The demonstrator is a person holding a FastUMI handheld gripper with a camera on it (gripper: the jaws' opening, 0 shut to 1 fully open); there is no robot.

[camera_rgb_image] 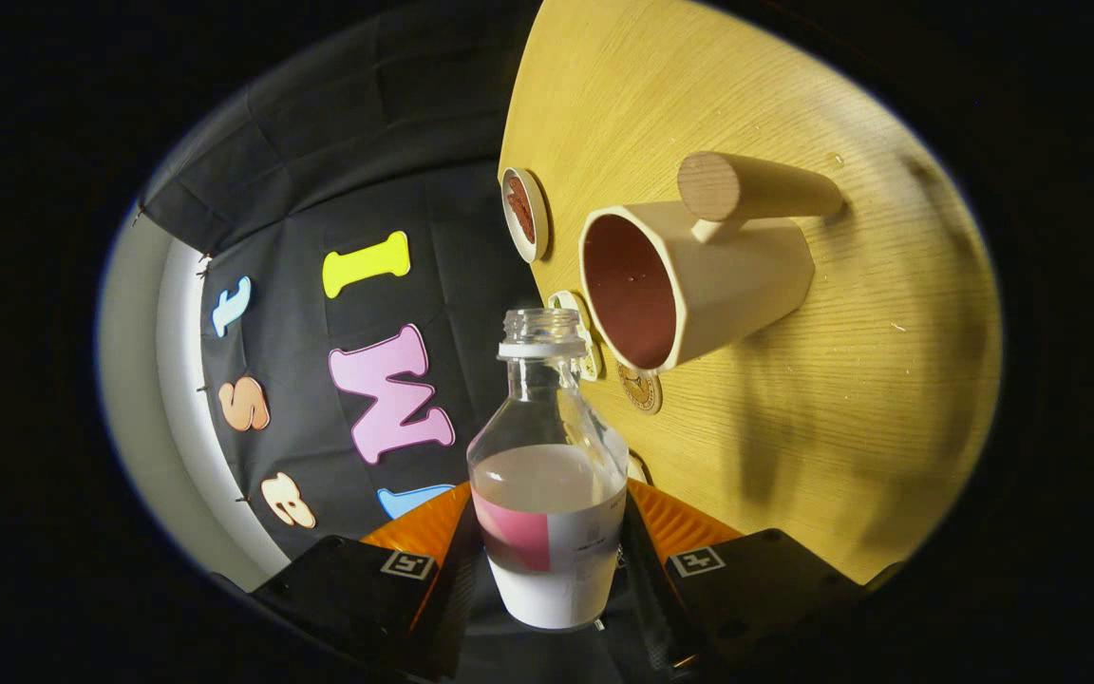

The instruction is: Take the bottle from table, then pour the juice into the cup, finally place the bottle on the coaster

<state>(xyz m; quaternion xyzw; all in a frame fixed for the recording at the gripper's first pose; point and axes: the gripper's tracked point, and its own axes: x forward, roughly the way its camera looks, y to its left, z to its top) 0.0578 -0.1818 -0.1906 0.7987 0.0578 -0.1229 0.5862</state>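
I have the gripper (547,560) closed on the lower body of the bottle (547,475), both fingers pressing its sides. The whole view is rolled, its open neck pointing just beside the cup (689,285) on the table (841,399). I judge it light, about half full, smooth, so I keep the hold low and firm.

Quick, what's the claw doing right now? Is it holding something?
Claw: closed on the bottle, one finger pressing each side. The bottle has no cap, is part full, and is tipped toward the cup.
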